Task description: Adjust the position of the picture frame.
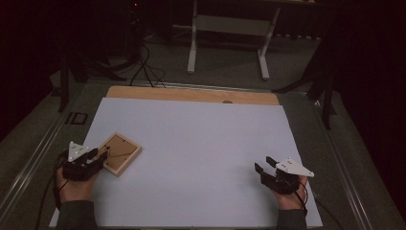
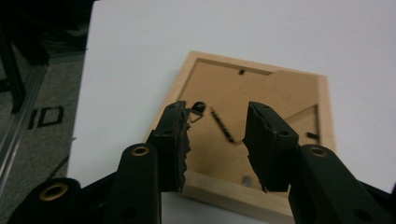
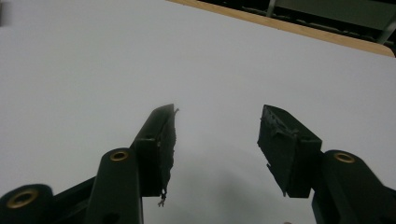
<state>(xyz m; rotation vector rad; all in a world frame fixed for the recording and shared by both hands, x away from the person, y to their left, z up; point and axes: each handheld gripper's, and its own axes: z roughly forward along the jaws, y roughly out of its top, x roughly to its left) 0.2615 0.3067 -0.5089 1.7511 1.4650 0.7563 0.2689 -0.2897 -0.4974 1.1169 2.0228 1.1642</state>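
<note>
Left gripper partly open, jaws apart above the near edge of the picture frame, nothing clamped. Frame lying back-side up, turned at an angle, at the left side of the white sheet. Right gripper wide open and empty, low over bare sheet at the right, well apart from the frame. Beyond the sheet, a strip of wooden tabletop, then grey carpet, cables, a white stand, darkness around.

Left tongs over wooden frame
</note>
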